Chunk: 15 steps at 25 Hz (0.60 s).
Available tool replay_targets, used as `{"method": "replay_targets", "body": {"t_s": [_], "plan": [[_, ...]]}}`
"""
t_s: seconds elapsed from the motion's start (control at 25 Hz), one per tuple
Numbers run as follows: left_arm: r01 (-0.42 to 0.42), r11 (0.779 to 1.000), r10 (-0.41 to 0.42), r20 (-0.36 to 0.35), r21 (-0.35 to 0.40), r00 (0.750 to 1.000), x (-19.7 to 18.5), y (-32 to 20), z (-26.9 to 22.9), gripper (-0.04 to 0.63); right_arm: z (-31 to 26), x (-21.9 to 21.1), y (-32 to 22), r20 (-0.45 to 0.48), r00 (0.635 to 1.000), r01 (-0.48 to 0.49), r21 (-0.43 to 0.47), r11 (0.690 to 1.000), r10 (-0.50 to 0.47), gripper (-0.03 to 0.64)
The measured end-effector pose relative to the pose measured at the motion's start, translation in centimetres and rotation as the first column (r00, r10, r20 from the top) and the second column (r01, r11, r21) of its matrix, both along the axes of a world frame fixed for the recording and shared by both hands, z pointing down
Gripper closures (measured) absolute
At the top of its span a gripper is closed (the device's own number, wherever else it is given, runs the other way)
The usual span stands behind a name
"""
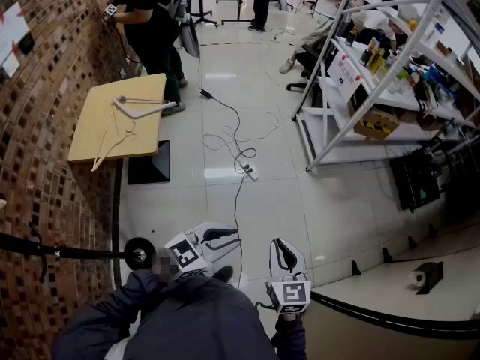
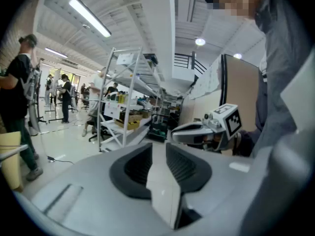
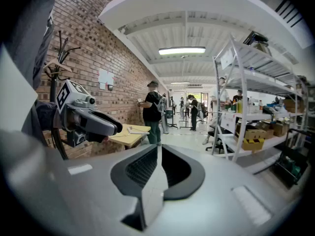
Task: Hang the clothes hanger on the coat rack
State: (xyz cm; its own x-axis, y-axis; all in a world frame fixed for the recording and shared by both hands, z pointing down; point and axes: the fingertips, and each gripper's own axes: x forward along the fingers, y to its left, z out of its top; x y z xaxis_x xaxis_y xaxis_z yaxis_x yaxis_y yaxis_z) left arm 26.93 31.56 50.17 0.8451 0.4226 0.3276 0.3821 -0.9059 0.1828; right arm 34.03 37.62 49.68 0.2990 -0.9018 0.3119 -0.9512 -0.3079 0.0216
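- Clothes hanger (image 1: pixel 146 112): lies flat on the counter (image 1: pixel 94 130) at upper left, well apart from both grippers. Risk: it could swing or slip from a thin pinch once lifted.
- Coat rack (image 1: pixel 139 253): probably the dark pole and round foot at lower left, though the view is poor.
- Floor cable (image 1: pixel 236 137): trails between the person and the counter. Risk: it could trip the person.
- Left gripper (image 1: pixel 229 237): jaws together and empty, held close to the body, tipped slightly downward.
- Right gripper (image 1: pixel 281 247): likewise closed on nothing, just beside the left.

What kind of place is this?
Probably a lab or workshop hall: white metal shelving rack stocked with cardboard boxes, brown brick wall, black cable trailing across the pale tiled floor.
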Motion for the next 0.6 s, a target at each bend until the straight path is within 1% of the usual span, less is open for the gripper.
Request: {"method": "replay_targets", "body": {"t_s": [0.16,0.28,0.36,0.48,0.6], "plan": [[0.112,0.994,-0.112,0.005,-0.013,0.994,-2.9,-4.5,-0.6,0.512,-0.3,-2.5,-4.6,-0.007,0.996,0.09,-0.01,0.996,-0.09,0.584],[0.214,0.977,-0.214,0.007,-0.02,0.977,-5.4,-8.3,-0.9,0.512,-0.5,-4.7,-8.5,-0.012,0.986,0.169,-0.012,0.986,-0.169,0.584],[0.269,0.963,-0.269,0.009,-0.018,0.963,-7.2,-10.4,-0.4,0.512,-0.5,-6.3,-10.9,-0.012,0.973,0.231,-0.017,0.973,-0.231,0.584],[0.315,0.949,-0.315,0.022,-0.013,0.949,-10.0,-13.0,0.3,0.512,-0.6,-8.8,-14.4,-0.009,0.951,0.309,-0.02,0.951,-0.309,0.584],[0.369,0.929,-0.368,0.019,-0.018,0.929,-12.2,-15.7,0.3,0.512,-0.8,-11.1,-17.6,-0.012,0.928,0.371,-0.024,0.928,-0.371,0.584]]}}
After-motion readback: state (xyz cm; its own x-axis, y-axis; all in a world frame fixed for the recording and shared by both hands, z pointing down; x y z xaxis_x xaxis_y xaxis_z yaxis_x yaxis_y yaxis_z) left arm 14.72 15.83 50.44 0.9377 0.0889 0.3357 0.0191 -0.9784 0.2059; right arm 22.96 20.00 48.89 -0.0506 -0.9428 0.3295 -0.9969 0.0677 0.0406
